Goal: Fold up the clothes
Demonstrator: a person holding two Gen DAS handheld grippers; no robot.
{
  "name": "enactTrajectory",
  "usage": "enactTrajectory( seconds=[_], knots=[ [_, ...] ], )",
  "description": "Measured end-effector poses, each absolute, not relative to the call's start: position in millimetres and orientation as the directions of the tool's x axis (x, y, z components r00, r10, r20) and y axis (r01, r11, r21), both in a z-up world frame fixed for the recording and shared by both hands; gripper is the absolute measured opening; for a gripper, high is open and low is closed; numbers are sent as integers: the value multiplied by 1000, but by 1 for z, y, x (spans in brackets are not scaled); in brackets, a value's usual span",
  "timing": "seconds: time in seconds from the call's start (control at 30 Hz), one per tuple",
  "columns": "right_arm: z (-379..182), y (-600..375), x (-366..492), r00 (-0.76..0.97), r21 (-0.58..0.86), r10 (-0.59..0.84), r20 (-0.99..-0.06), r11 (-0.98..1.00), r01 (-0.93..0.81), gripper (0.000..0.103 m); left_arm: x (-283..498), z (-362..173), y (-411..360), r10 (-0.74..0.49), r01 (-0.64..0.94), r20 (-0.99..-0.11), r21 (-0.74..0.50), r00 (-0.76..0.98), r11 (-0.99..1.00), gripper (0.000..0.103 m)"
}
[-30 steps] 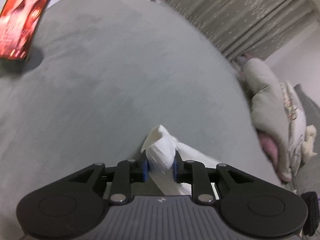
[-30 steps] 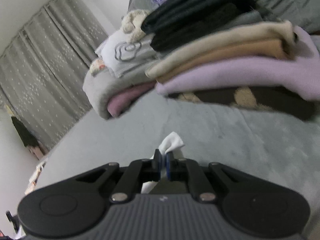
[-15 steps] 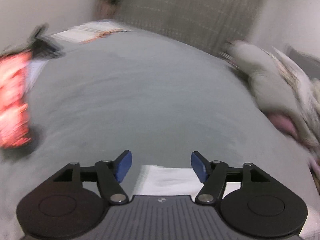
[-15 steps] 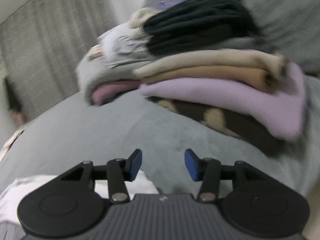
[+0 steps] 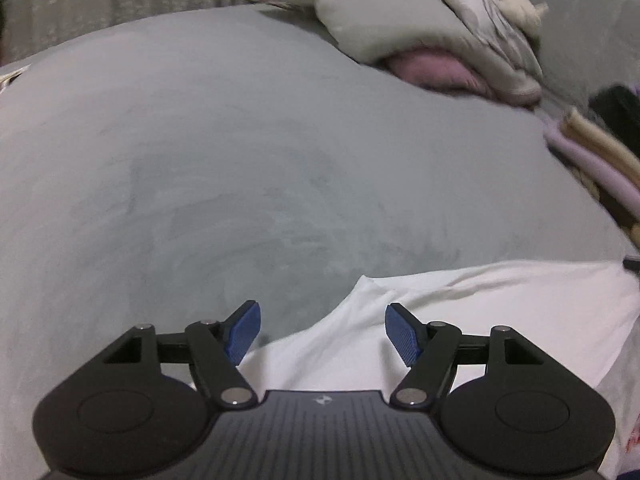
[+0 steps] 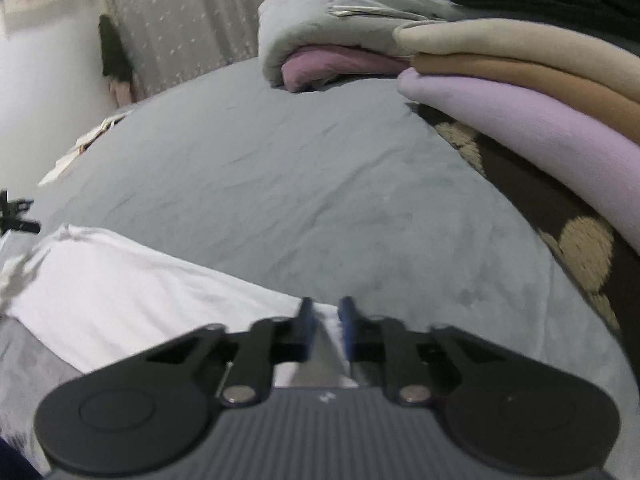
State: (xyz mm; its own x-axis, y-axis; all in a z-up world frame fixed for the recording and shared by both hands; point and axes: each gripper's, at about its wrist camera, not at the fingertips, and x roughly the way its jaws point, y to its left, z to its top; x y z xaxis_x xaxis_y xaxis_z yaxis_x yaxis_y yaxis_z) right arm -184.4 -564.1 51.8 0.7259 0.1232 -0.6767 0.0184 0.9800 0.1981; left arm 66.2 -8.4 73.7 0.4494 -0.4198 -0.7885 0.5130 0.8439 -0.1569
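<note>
A white garment [image 5: 480,312] lies spread flat on the grey bed cover [image 5: 280,140]. My left gripper [image 5: 322,330] hovers over the garment's left edge. It is open, its blue pads are wide apart and nothing is pressed between them. In the right wrist view the same white garment [image 6: 140,288] stretches left from my right gripper [image 6: 326,320]. Those pads are drawn close together at the garment's right corner, with a strip of white cloth between them.
A stack of folded clothes [image 6: 540,112] in beige, tan, lilac and brown with dots lies at the right, and shows at the right edge [image 5: 592,152] of the left view. A grey quilt bundle [image 5: 400,20] lies behind. Curtains [image 6: 192,20] hang beyond the bed.
The left gripper let go of a bunched white fold, opened wide and swung right. The right gripper opened, then shut again at the garment's corner. The garment now lies flat.
</note>
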Motion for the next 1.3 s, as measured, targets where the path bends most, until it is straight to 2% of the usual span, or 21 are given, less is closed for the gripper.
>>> enactTrajectory(
  seconds=[0.17,0.23,0.3,0.4,0.67,0.8,0.83,0.9,1.03,1.13,1.2,1.23,1.3],
  knots=[
    [58,-562,-186,764,155,72,-641,987,37,4,68,63,-31,-413,603,-803,-85,430,793,60],
    [59,-562,-185,779,135,45,-626,990,51,4,69,63,-37,-426,621,-803,-91,416,778,50],
    [59,-560,-184,785,128,39,-618,990,51,3,68,62,-47,-444,654,-805,-94,393,750,24],
    [61,-556,-187,800,103,16,-600,993,57,3,72,60,-54,-433,650,-810,-86,395,755,10],
    [63,-561,-181,812,53,-83,-578,989,139,0,85,64,-65,-413,567,-777,-88,475,819,7],
    [60,-567,-177,799,93,-54,-599,986,137,1,88,65,-60,-429,530,-760,-133,488,838,8],
    [59,-569,-176,794,110,-32,-608,986,124,5,89,65,-58,-434,522,-758,-146,487,841,8],
    [57,-571,-176,789,132,-8,-614,985,112,7,92,64,-56,-437,514,-763,-162,475,842,8],
    [51,-576,-175,775,219,89,-625,973,65,30,93,63,-55,-439,509,-767,-172,468,843,8],
    [43,-573,-174,748,251,172,-641,968,-8,31,91,64,-52,-447,514,-762,-176,469,839,8],
    [43,-567,-174,745,220,160,-647,975,-18,16,90,63,-50,-448,517,-763,-176,467,838,8],
    [44,-565,-175,750,199,144,-646,980,-17,5,90,63,-50,-448,516,-762,-176,468,838,8],
    [49,-562,-178,767,167,111,-632,986,-5,5,91,64,-49,-451,507,-755,-183,477,842,8]
  ],
)
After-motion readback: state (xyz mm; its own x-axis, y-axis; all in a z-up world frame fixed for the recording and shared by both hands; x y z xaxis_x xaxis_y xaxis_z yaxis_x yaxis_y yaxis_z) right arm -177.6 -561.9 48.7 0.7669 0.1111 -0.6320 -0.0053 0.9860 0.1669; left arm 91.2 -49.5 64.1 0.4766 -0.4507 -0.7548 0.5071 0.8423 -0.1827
